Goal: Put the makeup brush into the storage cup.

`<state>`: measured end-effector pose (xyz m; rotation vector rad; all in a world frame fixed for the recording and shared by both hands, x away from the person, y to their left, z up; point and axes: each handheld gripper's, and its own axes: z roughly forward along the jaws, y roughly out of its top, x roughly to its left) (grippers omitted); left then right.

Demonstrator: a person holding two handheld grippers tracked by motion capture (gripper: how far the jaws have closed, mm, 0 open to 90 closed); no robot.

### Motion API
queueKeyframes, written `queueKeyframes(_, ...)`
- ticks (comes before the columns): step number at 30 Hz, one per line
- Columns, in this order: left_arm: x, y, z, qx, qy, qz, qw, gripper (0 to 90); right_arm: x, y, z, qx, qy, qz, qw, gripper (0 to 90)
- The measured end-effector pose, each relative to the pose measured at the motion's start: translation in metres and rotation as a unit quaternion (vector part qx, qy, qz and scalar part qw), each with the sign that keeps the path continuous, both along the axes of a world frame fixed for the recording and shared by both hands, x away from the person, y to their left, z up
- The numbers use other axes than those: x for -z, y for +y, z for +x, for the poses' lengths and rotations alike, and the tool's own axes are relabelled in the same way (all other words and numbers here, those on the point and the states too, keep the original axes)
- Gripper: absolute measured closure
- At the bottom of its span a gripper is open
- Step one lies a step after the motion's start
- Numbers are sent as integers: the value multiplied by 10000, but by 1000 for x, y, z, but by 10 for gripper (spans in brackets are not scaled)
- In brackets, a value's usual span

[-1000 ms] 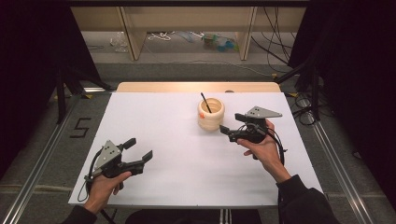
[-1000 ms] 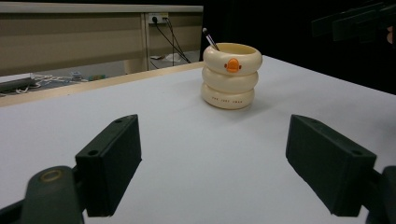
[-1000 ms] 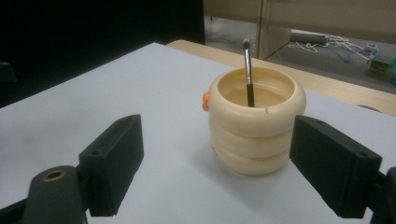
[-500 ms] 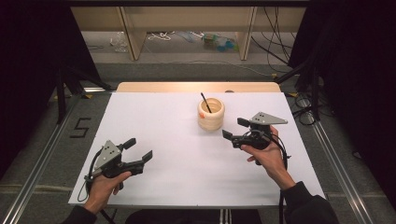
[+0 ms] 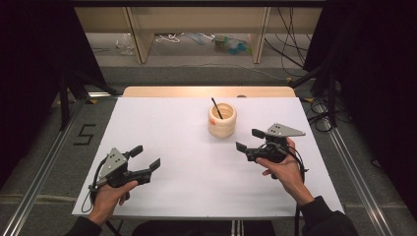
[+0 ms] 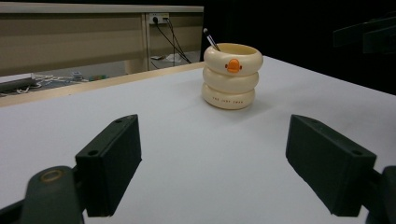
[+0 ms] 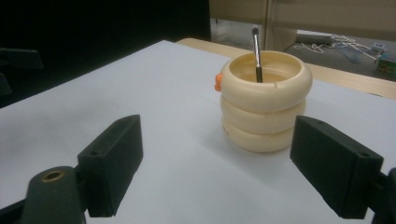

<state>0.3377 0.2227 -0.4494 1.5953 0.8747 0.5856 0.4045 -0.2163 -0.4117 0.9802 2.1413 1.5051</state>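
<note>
White sheeting covered the worktop in the high view, with a strip of pale wood at its far edge, grey floor and rails on both sides, and cables and clutter under a shelf at the top of the frame. The cream ringed cup stood right of centre, a dark brush leaning in it. The left gripper sat at lower left, fingers wide and holding nothing; the right gripper sat just below and right of the cup, fingers likewise wide and bare. Both forearms were cut off by the bottom edge.

Left gripper view: the cup stood upper right of centre, well beyond the spread fingers, its orange beak facing the camera; small lettering on the lowest ring was too fine to read. Darkness filled the upper right.

Right gripper view: the cup stood near, right of centre, between the open fingers but farther back. The brush had its lower end hidden inside.
</note>
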Motion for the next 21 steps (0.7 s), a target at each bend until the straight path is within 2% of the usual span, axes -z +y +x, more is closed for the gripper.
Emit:
queueKeyframes(2, 0, 0, 0, 1, 0, 1, 10000, 181, 1, 0, -2, -25, 40, 3, 10000, 179)
queueKeyframes(6, 0, 0, 0, 2, -3, 5, 10000, 181, 3, 1, -4, -18, -31, 17, 10000, 178)
queueKeyframes(8, 0, 0, 0, 6, -3, 6, 10000, 181, 1, -1, -6, -47, 47, -45, 10000, 178)
queueKeyframes(10, 0, 0, 0, 8, 0, 5, 10000, 181, 2, -1, -6, -20, -82, -15, 10000, 178)
queueKeyframes(11, 0, 0, 0, 5, 2, 8, 10000, 181, 2, -1, -8, -1, -14, -10, 10000, 178)
queueKeyframes(13, 0, 0, 0, 7, 2, 8, 10000, 181, 3, -1, -9, -53, -44, 54, 10000, 178)
queueKeyframes(16, 0, 0, 0, 6, 3, 8, 10000, 181, 3, -4, -12, -14, 27, -60, 10000, 177)
queueKeyframes(17, 0, 0, 0, 3, 2, 7, 10000, 181, 4, -5, -12, 3, -72, -18, 10000, 176)
queueKeyframes(18, 0, 0, 0, 3, 0, 7, 10000, 181, 4, -4, -13, -38, -6, 57, 10000, 176)
queueKeyframes(19, 0, 0, 0, 3, -3, 5, 10000, 181, 5, -5, -14, 11, -51, 19, 10000, 176)
queueKeyframes(20, 0, 0, 0, 5, -3, 8, 10000, 181, 4, -6, -15, -39, 25, -41, 10000, 176)
queueKeyframes(21, 0, 0, 0, 7, -4, 8, 10000, 181, 5, -6, -16, -61, 18, 22, 10000, 176)
